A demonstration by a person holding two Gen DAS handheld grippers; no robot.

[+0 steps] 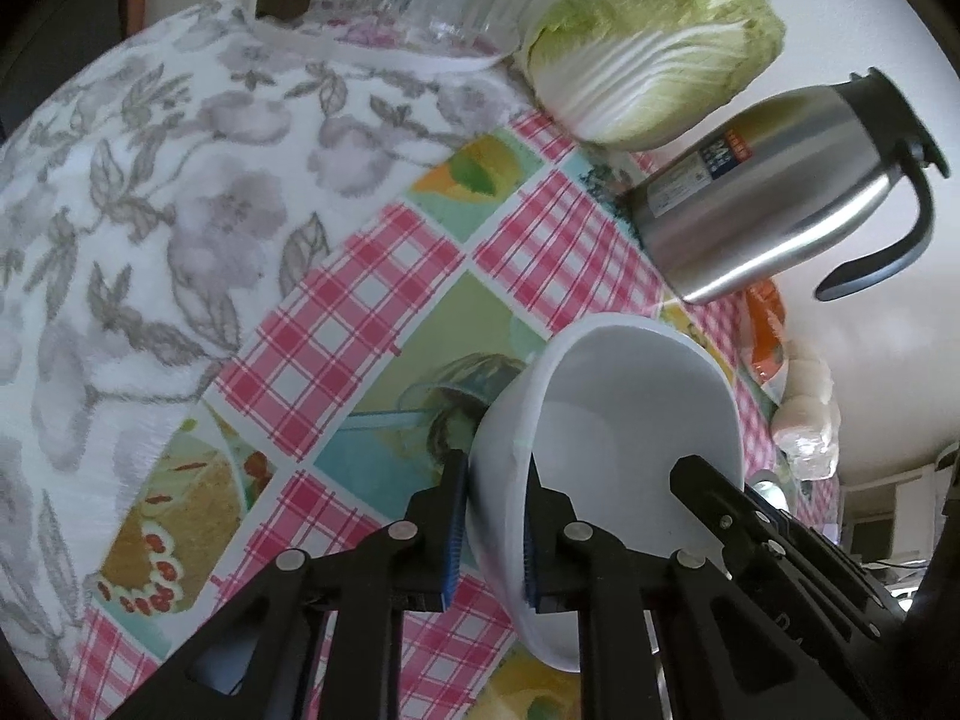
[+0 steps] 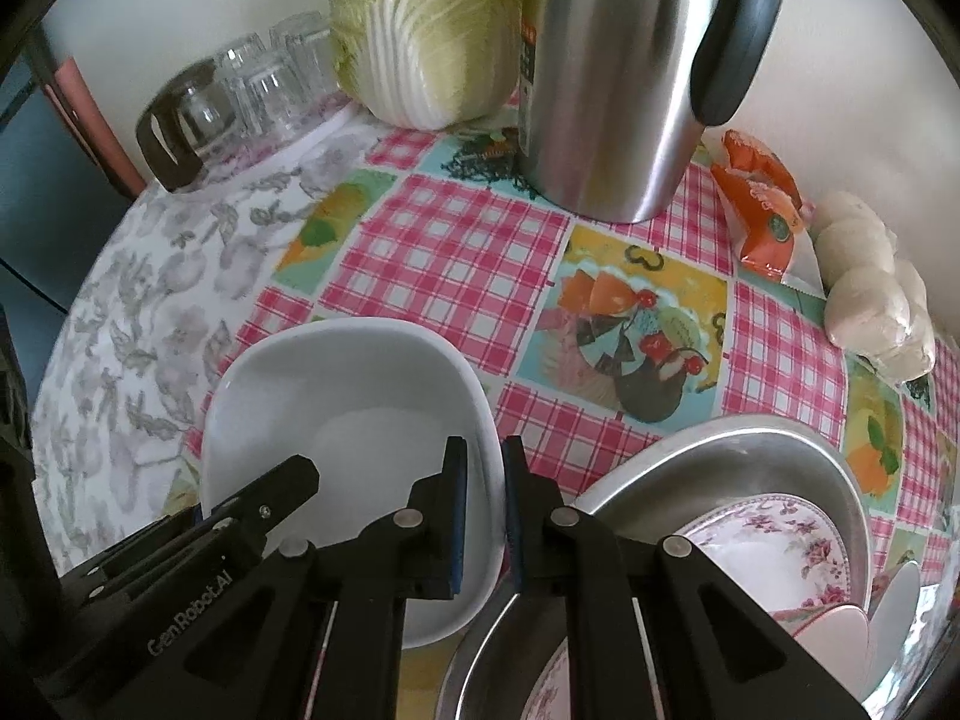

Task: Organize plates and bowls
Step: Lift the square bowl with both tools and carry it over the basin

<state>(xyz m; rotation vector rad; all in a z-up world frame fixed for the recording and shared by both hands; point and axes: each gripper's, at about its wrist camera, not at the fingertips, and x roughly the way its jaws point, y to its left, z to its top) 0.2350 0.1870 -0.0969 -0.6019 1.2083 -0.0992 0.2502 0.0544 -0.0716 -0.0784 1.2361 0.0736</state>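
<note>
Left gripper [image 1: 495, 531]: blue-padded jaws clenched across the near rim of the white squarish ceramic bowl [image 1: 606, 414], one pad outside the wall, one inside. Right gripper [image 2: 486, 516]: clenched on the opposite rim of the same bowl, wall pinched between its pads. Bowl sits tilted between the two, over the pink-checked picture-print tablecloth [image 2: 456, 252]; cannot tell whether its base touches the cloth.

Just right of the bowl, in the right wrist view: round metal basin [image 2: 750, 450] holding a pink-flowered plate [image 2: 774, 540] and other white dishes.

Beyond, left: grey floral cloth [image 1: 150, 192]. Further back: brushed-steel jug with black handle [image 2: 606, 78], orange packet [image 2: 762, 204], bag of pale buns [image 2: 870, 288]. Against the wall: napa cabbage [image 1: 654, 48], upturned clear glasses [image 2: 264, 84].

Risks, as judged:
- Two thin rim grips on smooth glaze; if the hands pull apart or twist unevenly, one pad may slip and the bowl swing or drop.
- Lowering into the basin off-angle could knock the flowered plate or chip a rim.
</note>
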